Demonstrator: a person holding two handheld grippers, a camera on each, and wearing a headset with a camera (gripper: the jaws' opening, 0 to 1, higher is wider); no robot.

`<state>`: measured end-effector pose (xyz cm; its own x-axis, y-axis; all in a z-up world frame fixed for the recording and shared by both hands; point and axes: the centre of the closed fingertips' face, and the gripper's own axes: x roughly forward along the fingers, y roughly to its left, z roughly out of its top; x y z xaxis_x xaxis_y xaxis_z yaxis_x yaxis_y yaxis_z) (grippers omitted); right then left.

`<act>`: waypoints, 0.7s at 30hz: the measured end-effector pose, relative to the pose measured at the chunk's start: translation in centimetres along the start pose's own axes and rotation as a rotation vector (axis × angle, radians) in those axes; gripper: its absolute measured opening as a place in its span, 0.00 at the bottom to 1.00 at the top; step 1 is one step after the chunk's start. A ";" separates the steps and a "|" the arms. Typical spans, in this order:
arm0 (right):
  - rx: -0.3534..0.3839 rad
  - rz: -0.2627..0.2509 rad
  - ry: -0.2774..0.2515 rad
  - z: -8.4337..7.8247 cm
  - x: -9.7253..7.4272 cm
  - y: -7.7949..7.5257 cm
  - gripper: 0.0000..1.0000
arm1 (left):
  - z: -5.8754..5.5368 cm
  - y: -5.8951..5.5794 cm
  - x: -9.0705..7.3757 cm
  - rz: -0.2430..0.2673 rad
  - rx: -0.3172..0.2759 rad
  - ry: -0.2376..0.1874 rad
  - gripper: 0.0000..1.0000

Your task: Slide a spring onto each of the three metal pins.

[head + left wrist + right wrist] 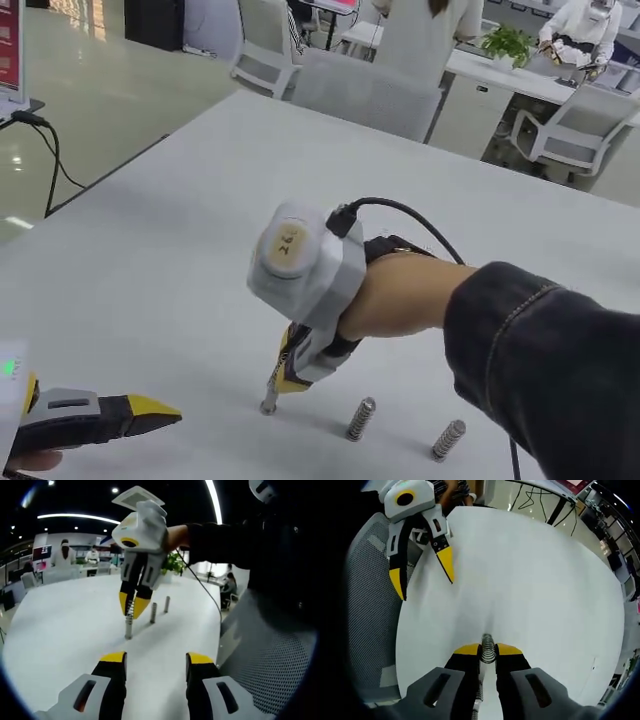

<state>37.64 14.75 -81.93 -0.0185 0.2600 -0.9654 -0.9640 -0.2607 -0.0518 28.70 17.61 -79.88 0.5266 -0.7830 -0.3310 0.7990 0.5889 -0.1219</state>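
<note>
At the near part of the white surface [180, 250] we list a row of three items and two tools.

Pin [268, 405]: short, metal, upright, at the left end of the row in the head view.

Spring [488, 643]: silver coil, held roughly upright directly above the pin, with its lower end at the pin's top. We cannot tell whether it already encircles the pin.

Right hand-held gripper [278, 382]: pointed down at the pin. Its yellow-tipped jaws are pressed together on the spring, pinching it along its length, with a few coils showing past the tips. A hand [395, 295] in a dark sleeve [545, 350] grips it from the right. A black cable [400, 208] leaves its white housing.

Second spring [361, 419]: upright, near the pin on its right, touched by neither tool.

Third spring [448, 440]: upright, further right, apart from the second and likewise untouched. In the left gripper view both stand as slim grey posts beyond the pin. We cannot tell whether a pin runs inside either coil.

Left hand-held gripper [156, 659]: low at the left of the head view, lying near level and well apart from the pin. Its jaws are spread with nothing between them, aimed toward the row.

Background: office chairs [575, 130], a potted plant [508, 42] and people at far desks.
</note>
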 end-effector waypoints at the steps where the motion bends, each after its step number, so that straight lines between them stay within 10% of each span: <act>1: -0.002 0.002 0.000 0.0 0.1 0.1 0.08 | 0.0 0.0 0.0 0.000 -0.001 0.000 0.41; 21: -0.015 0.053 0.050 -0.5 2.5 1.8 0.08 | -0.2 0.1 -0.1 0.000 -0.005 -0.002 0.41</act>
<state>35.99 14.47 -84.53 -0.0553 0.1987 -0.9785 -0.9581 -0.2865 -0.0041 28.68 17.76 -80.02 0.5275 -0.7831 -0.3294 0.7974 0.5902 -0.1260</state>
